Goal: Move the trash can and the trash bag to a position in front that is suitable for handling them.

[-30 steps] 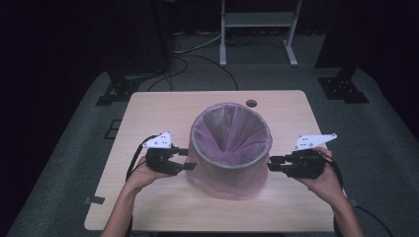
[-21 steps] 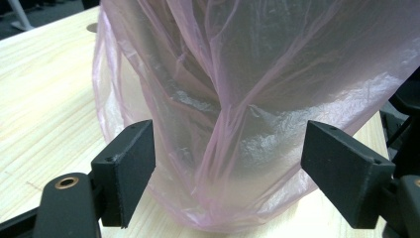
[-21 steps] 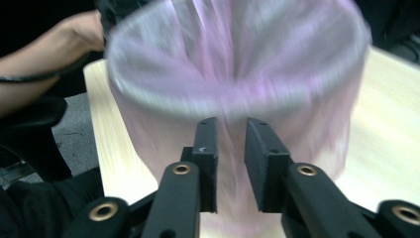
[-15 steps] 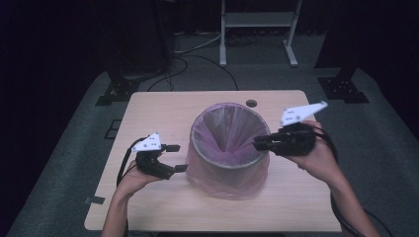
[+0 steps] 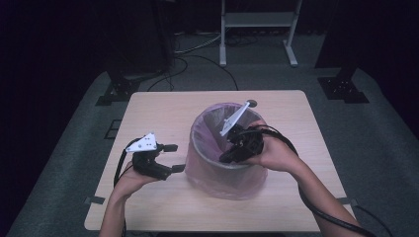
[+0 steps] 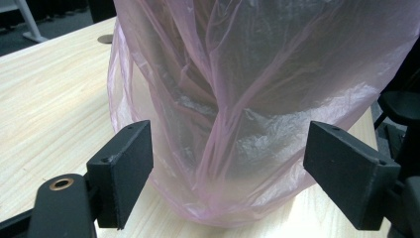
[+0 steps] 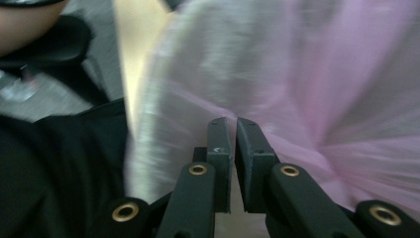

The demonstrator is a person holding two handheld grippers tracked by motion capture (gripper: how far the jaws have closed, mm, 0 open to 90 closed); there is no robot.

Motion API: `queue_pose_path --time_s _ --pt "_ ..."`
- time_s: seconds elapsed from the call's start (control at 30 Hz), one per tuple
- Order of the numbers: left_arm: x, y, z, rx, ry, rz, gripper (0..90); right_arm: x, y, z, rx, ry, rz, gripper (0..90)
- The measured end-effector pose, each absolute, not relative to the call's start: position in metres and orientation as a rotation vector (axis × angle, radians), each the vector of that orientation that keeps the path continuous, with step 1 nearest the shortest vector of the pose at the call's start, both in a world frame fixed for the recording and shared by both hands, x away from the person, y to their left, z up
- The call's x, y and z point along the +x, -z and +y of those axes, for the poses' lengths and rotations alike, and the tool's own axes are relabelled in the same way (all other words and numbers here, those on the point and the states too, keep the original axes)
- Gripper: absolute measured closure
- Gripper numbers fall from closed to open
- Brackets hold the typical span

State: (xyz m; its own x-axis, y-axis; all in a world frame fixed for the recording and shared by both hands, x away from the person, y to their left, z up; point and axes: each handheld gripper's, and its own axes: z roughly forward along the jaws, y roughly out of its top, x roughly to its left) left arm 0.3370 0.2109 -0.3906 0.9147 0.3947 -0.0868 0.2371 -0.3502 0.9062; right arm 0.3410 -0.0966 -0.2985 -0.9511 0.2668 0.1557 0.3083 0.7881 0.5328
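Right gripper (image 5: 228,154) tipped down over bin's (image 5: 225,175) near-right rim, jaws nearly pressed together, apparently pinching pink bag (image 7: 317,74); blur leaves doubt. Left gripper (image 5: 172,158) spread wide, just left of bin, level with bag skirt (image 6: 233,148). Bin upright, mid-table (image 5: 148,113).

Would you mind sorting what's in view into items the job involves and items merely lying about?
In use:
- bin
- pink liner bag
- left gripper, open beside the bin
- right gripper, nearly shut at the rim

Lying about:
- table
- floor cables
- metal stand
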Motion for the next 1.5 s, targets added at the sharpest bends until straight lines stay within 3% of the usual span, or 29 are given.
queue_pose_path --time_s 0.1,0.23,0.6,0.87,1.13,1.5 --pt "0.336 0.39 0.212 1.939 -0.178 0.464 18.0 0.335 0.297 -0.088 -0.391 0.824 -2.914 87.9" --pt "0.335 0.389 0.214 1.94 -0.186 0.466 16.3 0.34 0.295 -0.085 -0.363 0.812 -2.921 84.5" --pt "0.336 0.389 0.218 1.925 -0.193 0.467 16.3 0.429 0.3 -0.084 -0.574 0.673 -2.995 81.7" --pt "0.336 0.389 0.218 1.923 -0.186 0.464 16.3 0.469 0.31 -0.072 -0.636 0.542 -3.013 80.7" --pt "0.334 0.387 0.223 1.907 -0.195 0.463 16.3 0.48 0.306 -0.066 -0.634 0.556 -3.027 77.0" --pt "0.331 0.388 0.221 1.916 -0.193 0.457 16.2 0.459 0.304 -0.054 -0.527 0.576 -3.024 74.2"
